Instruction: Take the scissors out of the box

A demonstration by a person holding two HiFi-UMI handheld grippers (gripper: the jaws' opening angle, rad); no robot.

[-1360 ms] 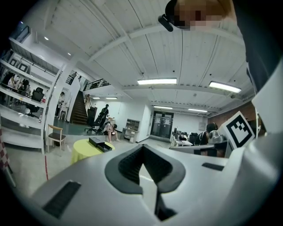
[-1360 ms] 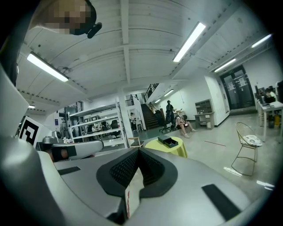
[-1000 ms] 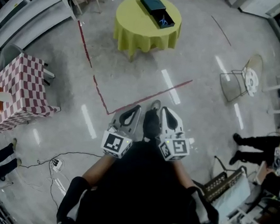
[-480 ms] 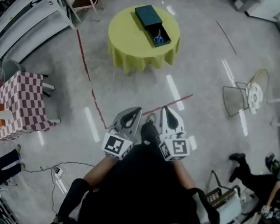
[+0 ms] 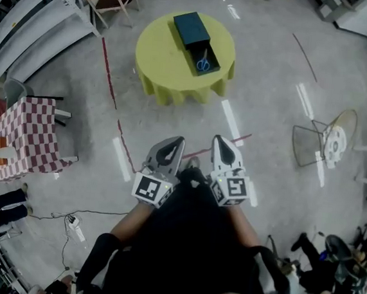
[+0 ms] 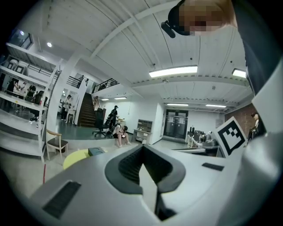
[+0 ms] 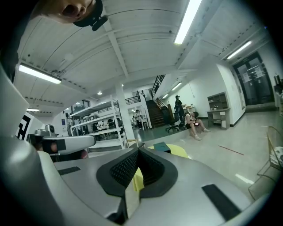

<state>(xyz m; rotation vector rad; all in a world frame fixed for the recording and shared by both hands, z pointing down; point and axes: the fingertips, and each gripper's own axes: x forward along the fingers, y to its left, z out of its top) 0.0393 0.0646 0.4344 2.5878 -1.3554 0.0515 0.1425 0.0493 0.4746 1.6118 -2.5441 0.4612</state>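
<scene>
At 12 o'clock, well ahead: scissors [image 5: 203,62] lie in the open part of the box [image 5: 190,27] on the yellow table [image 5: 156,56]. Left gripper [image 5: 173,142] and right gripper [image 5: 221,142] both have jaws together, nothing held. Best to reach the table first, then spread one gripper's jaws just above the handles.

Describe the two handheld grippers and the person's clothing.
The left gripper and right gripper have light grey shells tapering to a point, black ribbed pads, and a cube of black-and-white square markers at the rear. The person wears a black top.
</scene>
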